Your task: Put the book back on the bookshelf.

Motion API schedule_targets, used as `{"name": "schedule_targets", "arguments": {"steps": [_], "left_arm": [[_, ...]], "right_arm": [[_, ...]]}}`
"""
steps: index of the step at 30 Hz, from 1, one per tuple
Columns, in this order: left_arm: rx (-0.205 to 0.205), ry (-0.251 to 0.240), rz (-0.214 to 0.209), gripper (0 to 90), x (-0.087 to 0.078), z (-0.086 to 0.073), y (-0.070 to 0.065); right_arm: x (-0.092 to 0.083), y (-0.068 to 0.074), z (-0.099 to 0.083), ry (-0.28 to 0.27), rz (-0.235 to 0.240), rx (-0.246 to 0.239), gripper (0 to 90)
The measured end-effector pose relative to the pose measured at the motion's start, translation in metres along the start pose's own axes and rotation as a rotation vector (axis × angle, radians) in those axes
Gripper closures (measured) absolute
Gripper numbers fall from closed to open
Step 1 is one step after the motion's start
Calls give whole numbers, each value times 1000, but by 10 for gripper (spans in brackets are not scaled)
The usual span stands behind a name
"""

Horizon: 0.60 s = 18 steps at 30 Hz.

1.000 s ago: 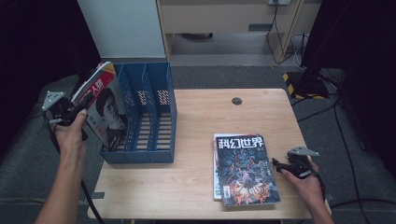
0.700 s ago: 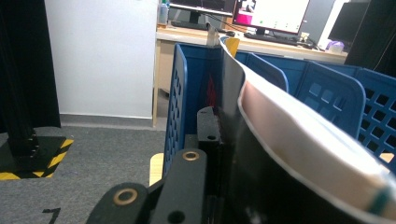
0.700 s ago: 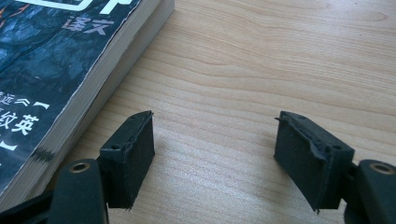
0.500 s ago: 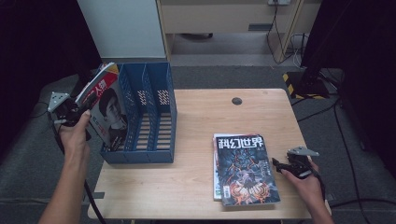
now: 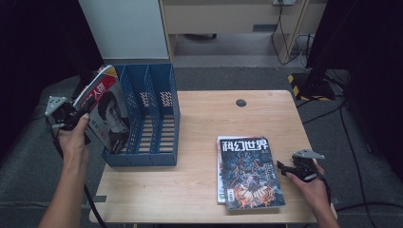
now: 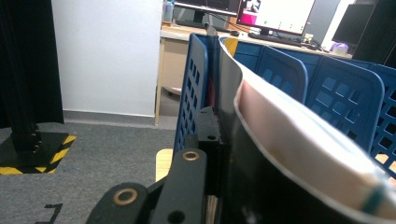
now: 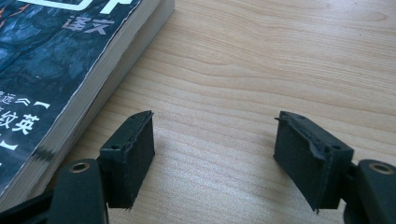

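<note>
Currently left gripper (image 5: 76,111) jaws clamped on a magazine (image 5: 107,111), held tilted at the left wall of the blue file rack (image 5: 159,109), lower corner inside the leftmost slot. Cover: red title band, portrait below, pages bowed. Right gripper (image 5: 287,170) jaws apart, empty, on the tabletop (image 5: 199,123) beside the stacked magazines (image 5: 249,171).

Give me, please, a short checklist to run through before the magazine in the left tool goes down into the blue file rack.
1. Left tool shut on the magazine: ok.
2. Magazine over the leftmost slot of the blue file rack: ok.
3. Magazine upright: not ok, it leans left.
4. Magazine's bottom edge fully seated: cannot tell.
5. Right tool open, beside the stacked magazines on the table: ok.
</note>
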<state>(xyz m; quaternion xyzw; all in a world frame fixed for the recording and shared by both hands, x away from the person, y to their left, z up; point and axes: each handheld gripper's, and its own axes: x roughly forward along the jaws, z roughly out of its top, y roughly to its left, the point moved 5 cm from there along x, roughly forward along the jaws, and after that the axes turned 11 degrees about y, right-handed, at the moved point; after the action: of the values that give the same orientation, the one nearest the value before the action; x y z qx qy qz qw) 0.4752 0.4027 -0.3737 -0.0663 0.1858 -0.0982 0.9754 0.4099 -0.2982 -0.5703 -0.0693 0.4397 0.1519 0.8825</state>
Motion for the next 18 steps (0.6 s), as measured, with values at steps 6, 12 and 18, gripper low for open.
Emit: {"name": "schedule_targets", "arguments": {"steps": [6, 12, 18], "left_arm": [[-4, -2, -6, 858, 0, -1, 1], [-7, 5, -3, 856, 0, -4, 1], [-4, 15, -1, 855, 1, -6, 1]], "right_arm": [[0, 0, 0, -1, -2, -2, 287], [0, 0, 0, -1, -1, -1, 286], [0, 0, 0, -1, -1, -2, 286]]}}
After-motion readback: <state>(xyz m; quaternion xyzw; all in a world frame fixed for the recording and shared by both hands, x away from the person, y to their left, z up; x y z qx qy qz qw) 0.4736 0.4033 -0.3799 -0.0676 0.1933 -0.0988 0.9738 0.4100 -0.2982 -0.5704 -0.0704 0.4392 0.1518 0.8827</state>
